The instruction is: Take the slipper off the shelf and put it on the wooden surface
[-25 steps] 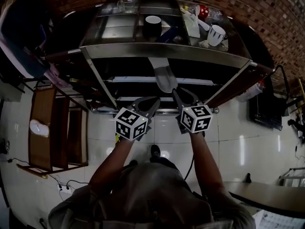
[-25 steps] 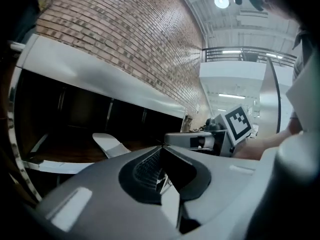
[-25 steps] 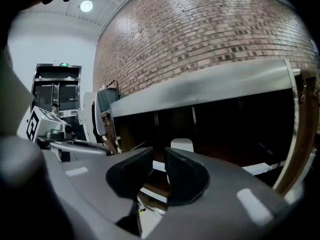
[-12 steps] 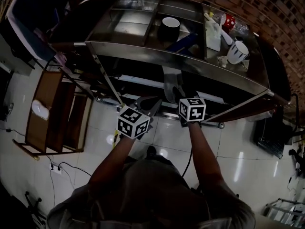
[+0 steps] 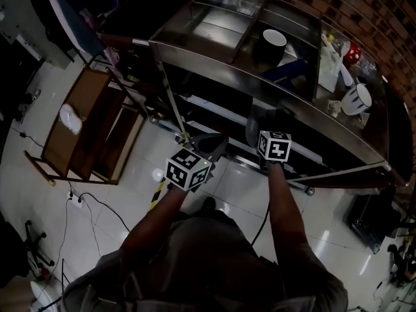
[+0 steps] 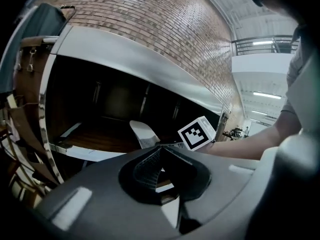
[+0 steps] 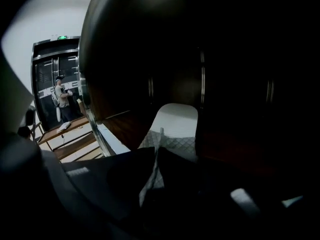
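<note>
Right tool [image 5: 261, 123] lower, just gripped slipper [image 7: 175, 119], shelf [image 7: 122, 126]

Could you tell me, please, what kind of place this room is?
Probably a workshop or a large hall with a kitchen-like corner: a brick wall, a white tiled floor, and a steel shelf with a mug on top.

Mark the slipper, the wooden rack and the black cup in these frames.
slipper [image 7: 174, 121], right gripper view, on its smooth pale part.
wooden rack [image 5: 91, 96], head view, on a bare board.
black cup [image 5: 273, 39], head view, on its white inside.
</note>
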The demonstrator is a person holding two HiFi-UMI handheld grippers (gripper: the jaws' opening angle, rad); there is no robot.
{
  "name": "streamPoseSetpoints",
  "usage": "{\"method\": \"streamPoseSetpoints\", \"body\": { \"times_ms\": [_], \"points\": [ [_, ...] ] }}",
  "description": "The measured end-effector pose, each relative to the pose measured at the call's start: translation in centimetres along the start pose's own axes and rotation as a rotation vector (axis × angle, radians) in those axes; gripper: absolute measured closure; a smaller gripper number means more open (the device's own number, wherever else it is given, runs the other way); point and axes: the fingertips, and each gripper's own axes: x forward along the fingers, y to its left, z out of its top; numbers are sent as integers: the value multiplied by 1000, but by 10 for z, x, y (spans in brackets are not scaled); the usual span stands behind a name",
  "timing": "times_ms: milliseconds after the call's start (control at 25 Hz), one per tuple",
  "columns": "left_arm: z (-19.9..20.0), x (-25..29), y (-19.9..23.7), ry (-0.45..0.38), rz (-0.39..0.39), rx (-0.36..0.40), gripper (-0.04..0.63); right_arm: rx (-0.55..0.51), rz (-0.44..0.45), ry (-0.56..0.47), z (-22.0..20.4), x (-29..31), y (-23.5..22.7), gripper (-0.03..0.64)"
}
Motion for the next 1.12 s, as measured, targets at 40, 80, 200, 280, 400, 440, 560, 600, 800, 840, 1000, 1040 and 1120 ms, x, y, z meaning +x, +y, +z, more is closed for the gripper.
{"method": "streamPoseSetpoints", "body": {
  "times_ms": [40, 80, 200, 280, 400, 440, 560, 600, 800, 840, 1000, 1040, 1120],
  "points": [
    [-2, -3, 2, -1, 10, -4, 592, -7, 5, -3, 1, -1, 1, 595],
    [-3, -6, 4, -2, 19, -8, 592, -11, 11, -7, 2, -3, 2, 604],
    [-2, -14, 9, -13, 42, -16, 592, -20, 43, -32, 9, -18, 10, 610],
    [1, -21, 12, -26, 53, -16, 592, -33, 70, -51, 12, -31, 21, 611],
    [7, -31, 15, -50, 64, -11, 592, -52, 106, -80, 17, -52, 38, 611],
    [8, -34, 16, -58, 67, -10, 592, -60, 120, -88, 18, -59, 45, 611],
    [10, -45, 15, -75, 77, -6, 592, -88, 168, -102, 17, -79, 69, 611],
    [10, -49, 16, -80, 81, -6, 592, -97, 184, -106, 17, -84, 78, 611],
    [10, -73, 24, -108, 120, -15, 592, -136, 263, -127, 19, -102, 121, 611],
    [10, -79, 27, -115, 133, -18, 592, -145, 282, -130, 20, -104, 131, 611],
    [4, -111, 38, -138, 194, -33, 592, -181, 372, -118, 15, -104, 175, 611],
    [3, -121, 42, -144, 211, -37, 592, -191, 394, -110, 13, -103, 188, 611],
    [1, -143, 52, -154, 245, -44, 592, -209, 437, -99, 10, -100, 215, 611]
  ]
}}
